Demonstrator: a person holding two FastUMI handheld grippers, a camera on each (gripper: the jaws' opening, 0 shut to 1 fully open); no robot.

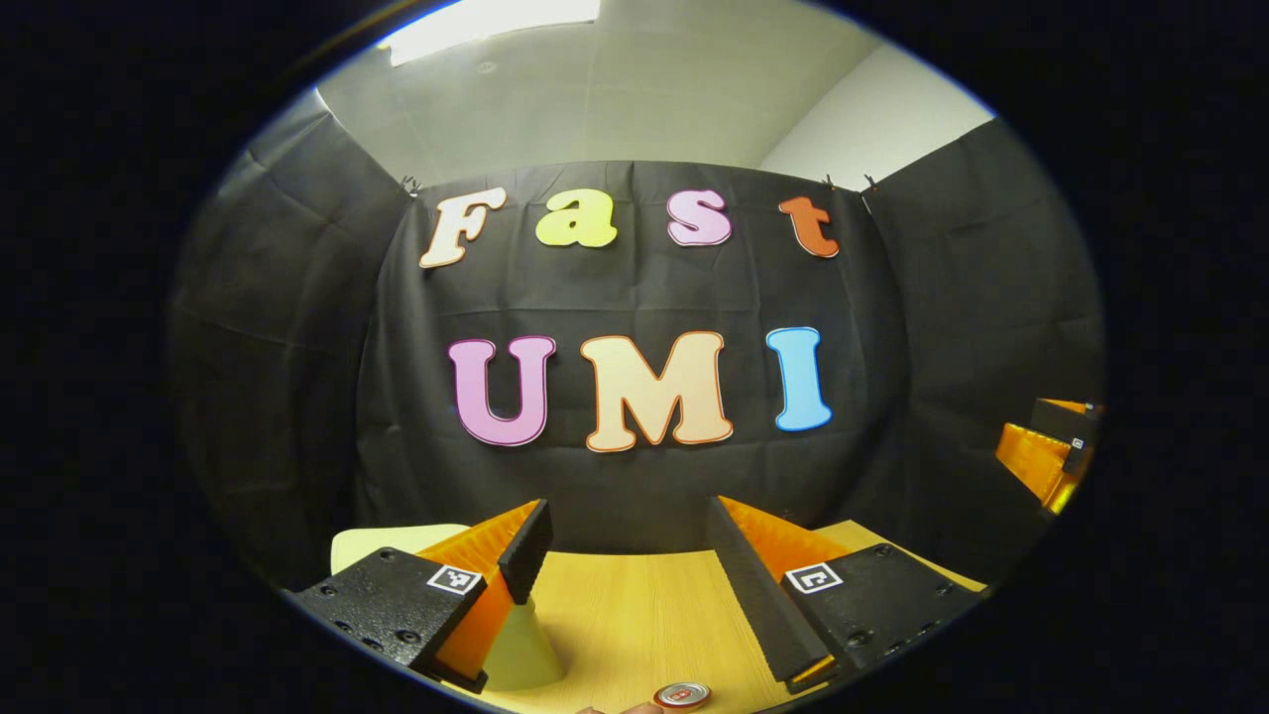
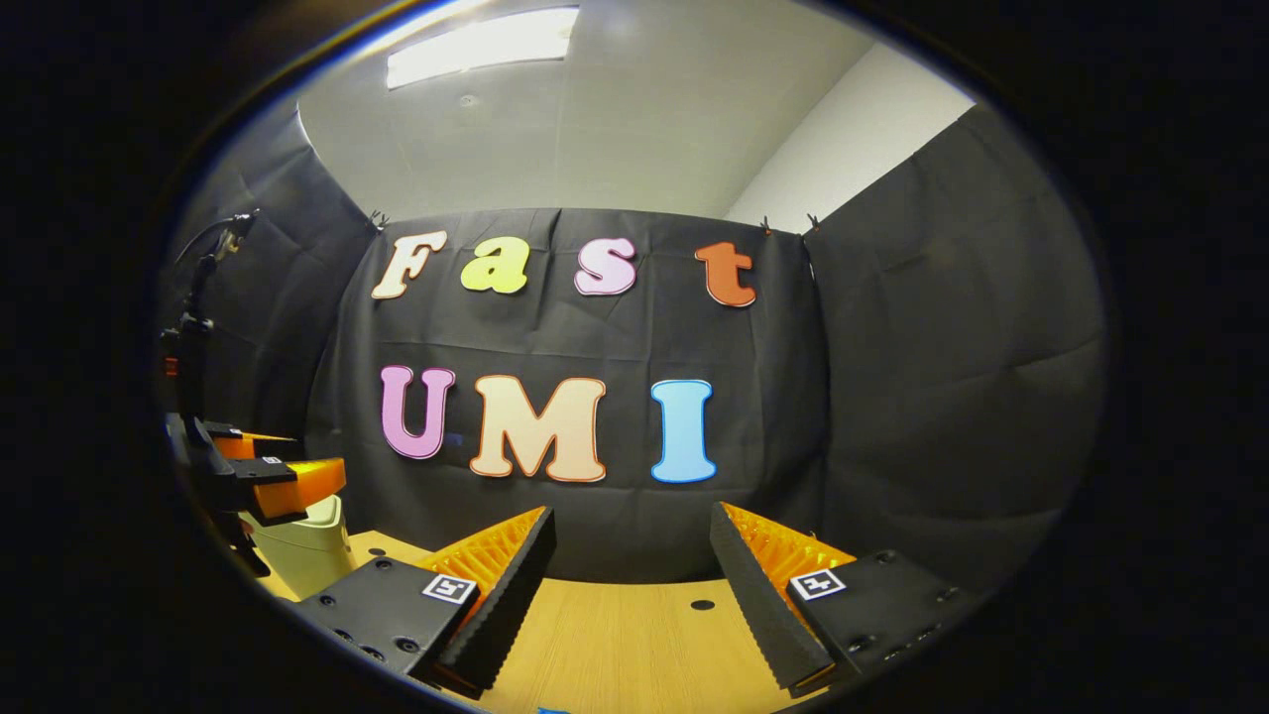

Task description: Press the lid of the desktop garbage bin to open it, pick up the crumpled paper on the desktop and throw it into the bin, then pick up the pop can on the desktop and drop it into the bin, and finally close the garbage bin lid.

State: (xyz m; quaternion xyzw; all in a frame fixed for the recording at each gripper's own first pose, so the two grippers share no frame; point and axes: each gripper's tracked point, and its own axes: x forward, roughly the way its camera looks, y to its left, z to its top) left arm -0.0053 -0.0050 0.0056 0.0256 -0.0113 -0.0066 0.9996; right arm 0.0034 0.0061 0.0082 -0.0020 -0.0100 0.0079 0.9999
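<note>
The pale cream plastic desktop garbage bin (image 1: 520, 645) stands at the left of the light wooden bench (image 1: 644, 615), its lid apparently not yet pressed, partly behind one finger of the wide, empty left tongs (image 1: 634, 565). A red-topped pop can (image 1: 682, 695) sits at the bench's near edge. The right tongs (image 2: 634, 575), also wide and empty, hover over bare bench, well apart from the bin.

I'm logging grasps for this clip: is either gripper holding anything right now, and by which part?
Nothing is held. The left gripper and right gripper both stand open above the light wooden table, with empty gaps between their fingers.
</note>
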